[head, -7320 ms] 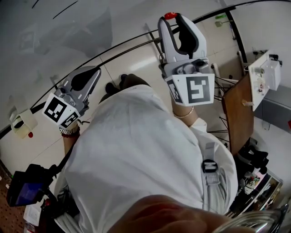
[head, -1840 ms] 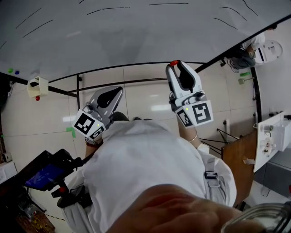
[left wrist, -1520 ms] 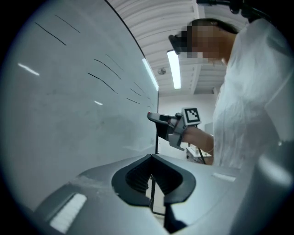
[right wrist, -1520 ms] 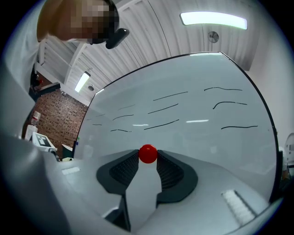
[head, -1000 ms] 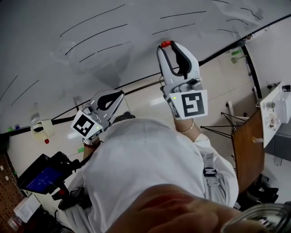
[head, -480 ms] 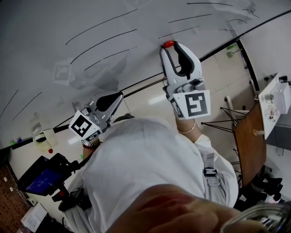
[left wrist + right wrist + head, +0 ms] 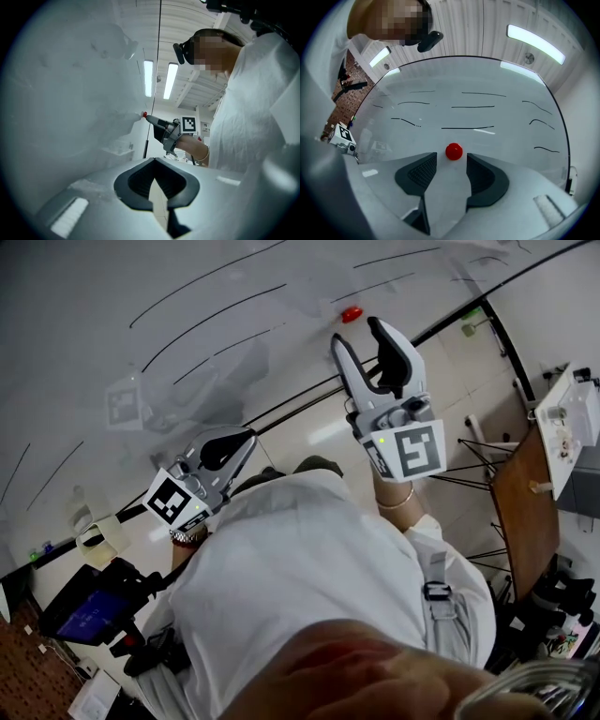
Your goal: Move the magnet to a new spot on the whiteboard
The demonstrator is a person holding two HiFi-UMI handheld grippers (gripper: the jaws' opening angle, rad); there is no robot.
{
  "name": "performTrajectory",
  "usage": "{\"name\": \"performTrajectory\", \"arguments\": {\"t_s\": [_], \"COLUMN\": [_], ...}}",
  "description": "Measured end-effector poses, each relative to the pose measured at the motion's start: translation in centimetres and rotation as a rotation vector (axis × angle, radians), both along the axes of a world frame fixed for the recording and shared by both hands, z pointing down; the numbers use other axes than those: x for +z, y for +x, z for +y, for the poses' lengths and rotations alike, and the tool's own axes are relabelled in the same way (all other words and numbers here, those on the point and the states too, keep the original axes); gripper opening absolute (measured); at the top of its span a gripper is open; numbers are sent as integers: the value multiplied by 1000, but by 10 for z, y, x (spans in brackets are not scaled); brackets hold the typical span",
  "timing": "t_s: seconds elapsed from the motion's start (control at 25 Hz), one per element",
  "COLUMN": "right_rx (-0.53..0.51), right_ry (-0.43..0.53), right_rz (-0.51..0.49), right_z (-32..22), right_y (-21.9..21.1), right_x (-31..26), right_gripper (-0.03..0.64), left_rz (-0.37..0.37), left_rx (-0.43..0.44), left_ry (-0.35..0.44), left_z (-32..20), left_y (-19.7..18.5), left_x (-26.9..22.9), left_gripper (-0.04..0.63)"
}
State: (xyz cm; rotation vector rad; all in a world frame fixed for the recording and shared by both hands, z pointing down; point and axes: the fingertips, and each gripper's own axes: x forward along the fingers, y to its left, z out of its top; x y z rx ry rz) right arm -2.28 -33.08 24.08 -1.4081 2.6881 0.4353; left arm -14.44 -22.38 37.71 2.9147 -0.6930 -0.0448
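the red magnet (image 7: 352, 313) sits stuck on the whiteboard (image 7: 187, 296), below several thin black pen lines (image 7: 468, 107). the right gripper (image 7: 359, 334) is raised toward the board with its tips just short of the magnet. in the right gripper view the magnet (image 7: 453, 151) lies at the mouth of the right gripper (image 7: 450, 161), in line with the gap. the jaws have just been opening and now stand wide apart. neither pad touches the magnet, so this gripper has hold of nothing.

the left gripper (image 7: 246, 437) is held lower and off to the side, near the bottom edge of the whiteboard and well apart from the magnet. in the left gripper view, the left gripper (image 7: 154, 161) has its tips closed together with nothing between them. that view also shows the right gripper pointing at the magnet (image 7: 145, 114) on the board. the person wears a white shirt (image 7: 300, 568).
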Motion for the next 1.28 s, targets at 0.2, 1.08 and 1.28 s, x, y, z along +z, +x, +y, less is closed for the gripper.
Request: {"name": "performTrajectory", "arguments": {"t_s": [0.2,1.08,1.28], "right_rx": [-3,-382,-396], "right_ry": [-32,-144,-187], "right_rz": [-45,-102,-92], "right_z": [10,175,218], "right_y": [8,98,117], "right_x": [12,43,67], "right_gripper": [193,3,3], "left_rz": [-5,-7,-18], "left_rx": [-20,-338,-389], "left_ry": [-25,-118,-169], "left_z": [3,139,180], "left_y": [-2,121,126], "left_x": [6,18,42], "left_gripper": [5,5,5]}}
